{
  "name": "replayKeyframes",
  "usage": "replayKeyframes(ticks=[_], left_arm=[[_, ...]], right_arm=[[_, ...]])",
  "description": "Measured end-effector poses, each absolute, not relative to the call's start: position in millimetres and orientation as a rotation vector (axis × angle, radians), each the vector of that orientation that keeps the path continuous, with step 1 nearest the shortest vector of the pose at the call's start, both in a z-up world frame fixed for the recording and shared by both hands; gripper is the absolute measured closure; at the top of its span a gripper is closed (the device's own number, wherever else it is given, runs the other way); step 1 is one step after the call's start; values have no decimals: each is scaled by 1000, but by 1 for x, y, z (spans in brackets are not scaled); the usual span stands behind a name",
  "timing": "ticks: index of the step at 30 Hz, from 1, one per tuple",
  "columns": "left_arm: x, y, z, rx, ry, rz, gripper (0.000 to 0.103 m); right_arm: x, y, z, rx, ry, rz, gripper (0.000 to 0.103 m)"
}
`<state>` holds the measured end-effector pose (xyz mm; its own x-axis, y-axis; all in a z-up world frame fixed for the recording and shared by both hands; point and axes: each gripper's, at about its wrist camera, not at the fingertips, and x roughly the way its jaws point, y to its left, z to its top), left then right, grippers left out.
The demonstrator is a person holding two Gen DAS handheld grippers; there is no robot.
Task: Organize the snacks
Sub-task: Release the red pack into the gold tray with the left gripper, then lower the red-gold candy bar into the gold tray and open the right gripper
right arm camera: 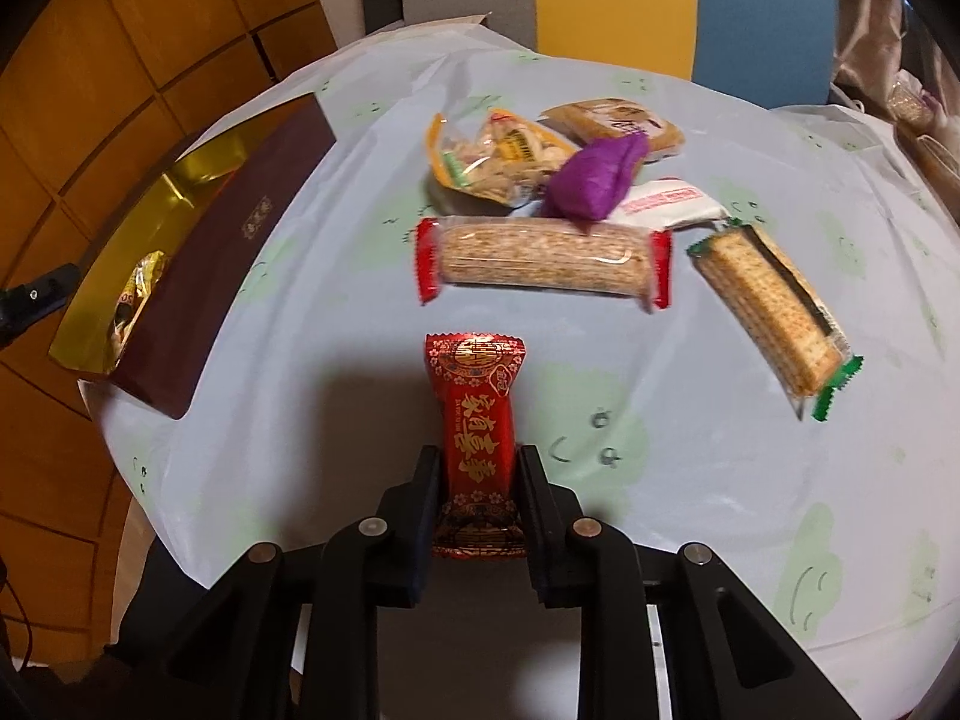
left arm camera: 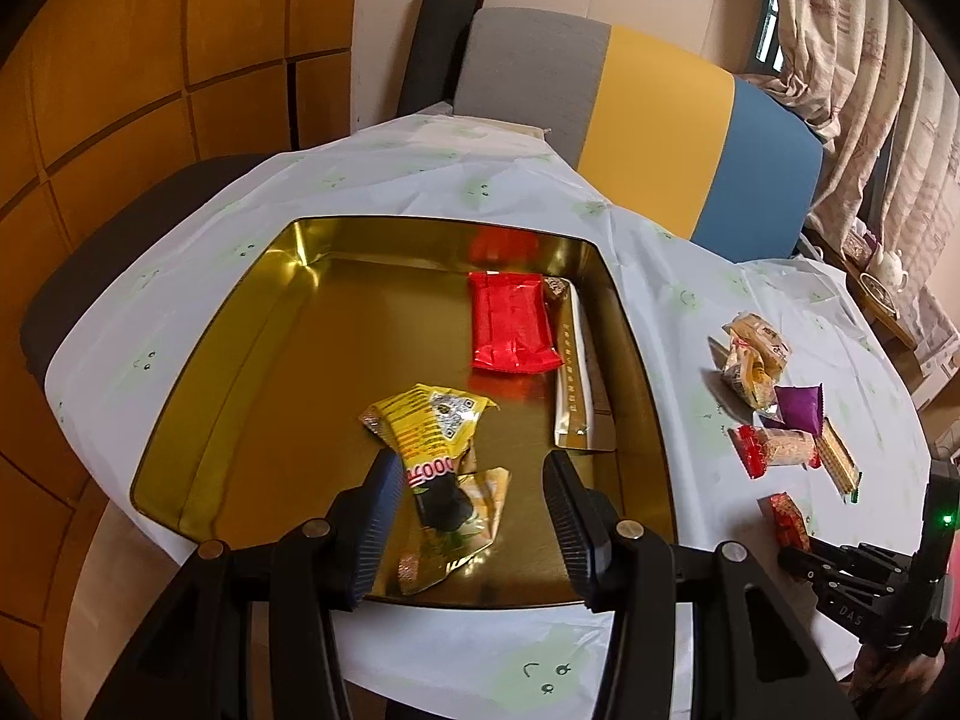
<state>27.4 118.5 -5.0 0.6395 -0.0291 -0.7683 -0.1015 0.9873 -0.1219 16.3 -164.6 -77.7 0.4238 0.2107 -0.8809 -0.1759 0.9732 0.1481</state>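
Note:
A gold tin box (left arm camera: 198, 396) sits on the table and holds a red packet (left arm camera: 510, 324), a yellow packet (left arm camera: 432, 426) and a white-gold packet (left arm camera: 573, 384). My left gripper (left arm camera: 474, 480) is open above the box's near part, the yellow packet lying between its fingers. My right gripper (right arm camera: 480, 468) is shut on a red-and-gold wrapped snack (right arm camera: 477, 414), held just over the table; it also shows in the left wrist view (left arm camera: 789, 519). The box also shows in the right wrist view (right arm camera: 144, 216) at the left.
Loose snacks lie on the cloth: a red-ended cracker roll (right arm camera: 543, 261), a green-ended cracker pack (right arm camera: 774, 315), a purple packet (right arm camera: 594, 177), a white packet (right arm camera: 669, 201), a peanut bag (right arm camera: 498, 156) and a brown cake (right arm camera: 612, 120). A grey-yellow-blue chair (left arm camera: 660, 114) stands behind the table.

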Motion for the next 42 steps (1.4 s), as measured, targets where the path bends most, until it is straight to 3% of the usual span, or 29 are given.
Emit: replayKeyframes(ticks=[14,26,32,42], left_arm=[[17,134,-11,-162,877,82,53],[12,153,-10,-203,858,140,53],[9,158,-5,-197,843,158,53],[7,163,-8,-199,844,168,53]], right_arm=[[26,-133,-73,114,1122,341,79],[41,-75,-18,68,1012,499,79],[51,-11,2,-26,965,617,79],[56,45,-21,-216,984,635,79]])
